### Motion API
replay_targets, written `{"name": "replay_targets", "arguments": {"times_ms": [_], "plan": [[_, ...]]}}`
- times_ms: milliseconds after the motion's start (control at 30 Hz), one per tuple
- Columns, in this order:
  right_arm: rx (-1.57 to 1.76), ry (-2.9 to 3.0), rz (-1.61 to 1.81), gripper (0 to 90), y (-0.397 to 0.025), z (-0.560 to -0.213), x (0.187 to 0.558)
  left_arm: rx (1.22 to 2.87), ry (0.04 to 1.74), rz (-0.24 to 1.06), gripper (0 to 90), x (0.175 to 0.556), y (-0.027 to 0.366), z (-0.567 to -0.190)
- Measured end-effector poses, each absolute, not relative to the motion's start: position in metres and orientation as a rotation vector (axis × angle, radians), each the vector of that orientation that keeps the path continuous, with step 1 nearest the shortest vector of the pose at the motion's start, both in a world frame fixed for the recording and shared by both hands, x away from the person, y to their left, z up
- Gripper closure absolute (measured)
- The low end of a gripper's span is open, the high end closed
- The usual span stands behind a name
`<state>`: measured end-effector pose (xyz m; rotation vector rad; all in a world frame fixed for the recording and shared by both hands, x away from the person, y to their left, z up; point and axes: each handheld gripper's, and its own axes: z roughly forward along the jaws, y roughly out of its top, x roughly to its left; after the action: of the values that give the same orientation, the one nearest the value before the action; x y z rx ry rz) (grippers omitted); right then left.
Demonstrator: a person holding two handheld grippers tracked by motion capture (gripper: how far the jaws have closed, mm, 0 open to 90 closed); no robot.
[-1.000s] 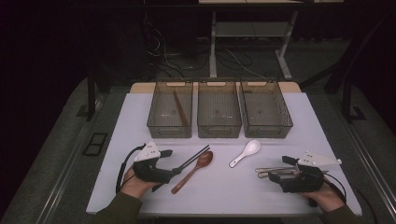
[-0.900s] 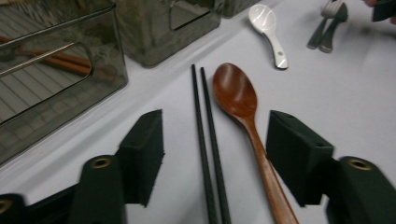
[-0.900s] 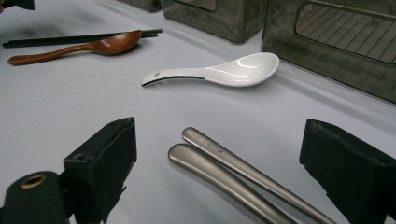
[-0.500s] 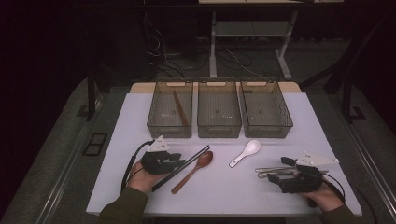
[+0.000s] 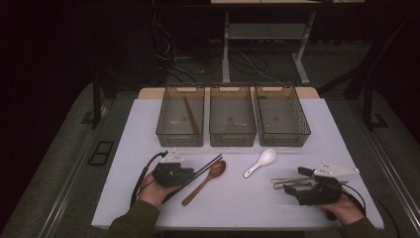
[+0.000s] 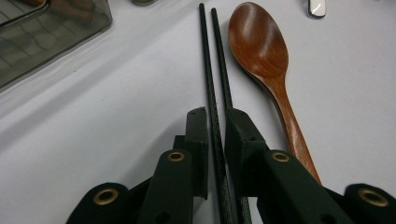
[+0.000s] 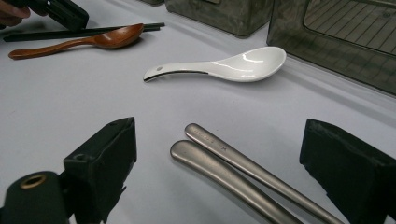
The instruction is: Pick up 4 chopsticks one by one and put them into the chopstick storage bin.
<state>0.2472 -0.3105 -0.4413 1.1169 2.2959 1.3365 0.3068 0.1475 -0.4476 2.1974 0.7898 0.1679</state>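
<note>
A pair of black chopsticks (image 6: 210, 56) lies slantwise on the white table (image 5: 247, 213), beside a brown wooden spoon (image 6: 261, 51). My left gripper (image 6: 216, 114) is down on the table with its jaws pressed in on the black chopsticks (image 5: 210, 163) near their near end. From above, the left gripper (image 5: 188, 173) sits just left of the wooden spoon (image 5: 205, 181). A white ceramic spoon (image 7: 224, 65) lies mid-table. My right gripper (image 7: 219, 130) stands open, its jaws wide on either side of two metal chopsticks (image 7: 243, 168), not touching them. It rests at the front right (image 5: 297, 181).
Three clear bins stand in a row at the back: the left bin (image 5: 163, 130) holds a wooden stick (image 5: 192, 118); the middle bin (image 5: 233, 138) and right bin (image 5: 304, 130) look bare inside. The table's front edge runs just behind both hands.
My left gripper has moved right and forward onto the black chopsticks and closed around them. The right gripper has stayed where it was.
</note>
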Motion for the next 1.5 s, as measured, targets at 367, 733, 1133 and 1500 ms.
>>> {"name": "replay_targets", "arguments": {"times_ms": [367, 733, 1133, 1500], "plan": [[1.115, 2.295, 1.338, 10.7, -0.311, -0.441, 0.247, 2.225, 0.777, 0.201, 81.9, 0.306, 0.146, -0.449], [1.104, 2.308, 1.327, 10.7, -0.309, -0.442, 0.247, 2.233, 0.778, 0.219, 85.1, 0.305, 0.145, -0.449], [1.098, 2.311, 1.325, 10.7, -0.309, -0.442, 0.247, 2.17, 0.815, 0.209, 85.3, 0.307, 0.157, -0.442], [1.092, 2.317, 1.323, 10.7, -0.309, -0.442, 0.247, 2.093, 0.786, 0.232, 85.3, 0.301, 0.164, -0.426]]}}
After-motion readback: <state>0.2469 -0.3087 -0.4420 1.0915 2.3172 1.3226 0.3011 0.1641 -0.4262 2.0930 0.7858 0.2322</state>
